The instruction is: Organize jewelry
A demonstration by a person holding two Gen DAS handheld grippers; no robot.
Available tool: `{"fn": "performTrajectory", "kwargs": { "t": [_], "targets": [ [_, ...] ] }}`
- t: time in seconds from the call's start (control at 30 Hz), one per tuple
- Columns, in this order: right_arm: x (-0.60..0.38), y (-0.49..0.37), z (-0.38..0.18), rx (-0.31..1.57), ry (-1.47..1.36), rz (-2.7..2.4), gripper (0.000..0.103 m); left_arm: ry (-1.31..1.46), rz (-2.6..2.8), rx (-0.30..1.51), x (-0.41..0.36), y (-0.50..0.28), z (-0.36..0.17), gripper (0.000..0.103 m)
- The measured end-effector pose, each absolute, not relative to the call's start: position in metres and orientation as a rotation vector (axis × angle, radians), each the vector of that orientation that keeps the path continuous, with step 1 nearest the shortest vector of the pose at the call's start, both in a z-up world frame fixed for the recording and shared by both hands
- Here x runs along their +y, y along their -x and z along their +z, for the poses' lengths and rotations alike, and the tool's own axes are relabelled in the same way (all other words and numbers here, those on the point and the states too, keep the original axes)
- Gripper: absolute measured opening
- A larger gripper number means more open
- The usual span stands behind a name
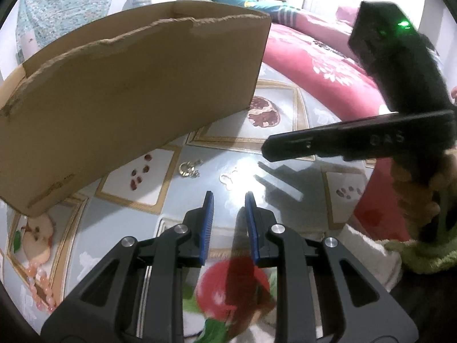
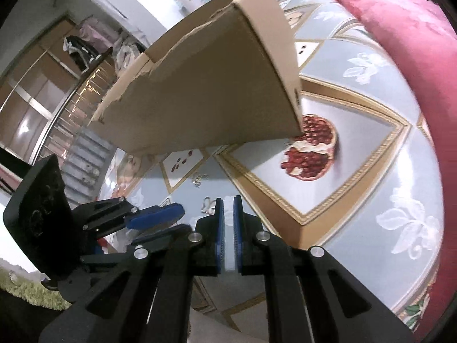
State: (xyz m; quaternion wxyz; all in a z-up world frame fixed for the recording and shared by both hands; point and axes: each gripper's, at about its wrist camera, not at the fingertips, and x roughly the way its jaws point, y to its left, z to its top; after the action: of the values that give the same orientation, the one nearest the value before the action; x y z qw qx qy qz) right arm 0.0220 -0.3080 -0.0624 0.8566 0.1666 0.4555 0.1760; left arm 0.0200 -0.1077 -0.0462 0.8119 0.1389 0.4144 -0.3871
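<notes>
A brown cardboard box (image 1: pixel 128 91) with a torn top edge stands on the fruit-print tablecloth (image 1: pixel 285 120); it also shows in the right wrist view (image 2: pixel 205 94). A gold ring cluster (image 1: pixel 189 169) and a pale thin chain piece (image 1: pixel 228 177) lie on the cloth in front of the box. The chain piece (image 2: pixel 206 204) and the gold cluster (image 2: pixel 198 179) also show in the right wrist view. My left gripper (image 1: pixel 229 197) is open and empty, just short of the chain piece. My right gripper (image 2: pixel 227 200) has its jaws nearly together, with nothing seen between them; it reaches in from the right in the left wrist view (image 1: pixel 265 147).
A pink bead bracelet (image 1: pixel 40 285) lies at the cloth's left edge. A red quilted bed (image 1: pixel 328 57) lies beyond the table. A wardrobe (image 2: pixel 42 85) stands at the left in the right wrist view.
</notes>
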Motion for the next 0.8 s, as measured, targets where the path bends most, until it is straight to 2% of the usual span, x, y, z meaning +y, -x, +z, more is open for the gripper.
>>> {"fn": "performTrajectory", "kwargs": {
  "t": [0.33, 0.57, 0.8],
  "targets": [
    [-0.314, -0.021, -0.066, 0.952, -0.332, 0.363, 0.008, -0.383, -0.798, 0.832, -0.134, -0.022, -0.048, 0.021],
    [-0.317, -0.023, -0.068, 0.946, -0.331, 0.359, 0.008, -0.398, -0.757, 0.826, -0.139, -0.022, -0.048, 0.015],
    [-0.314, -0.023, -0.066, 0.938, -0.327, 0.361, 0.008, -0.386, -0.739, 0.827, -0.134, -0.018, -0.047, 0.013]
  ]
}}
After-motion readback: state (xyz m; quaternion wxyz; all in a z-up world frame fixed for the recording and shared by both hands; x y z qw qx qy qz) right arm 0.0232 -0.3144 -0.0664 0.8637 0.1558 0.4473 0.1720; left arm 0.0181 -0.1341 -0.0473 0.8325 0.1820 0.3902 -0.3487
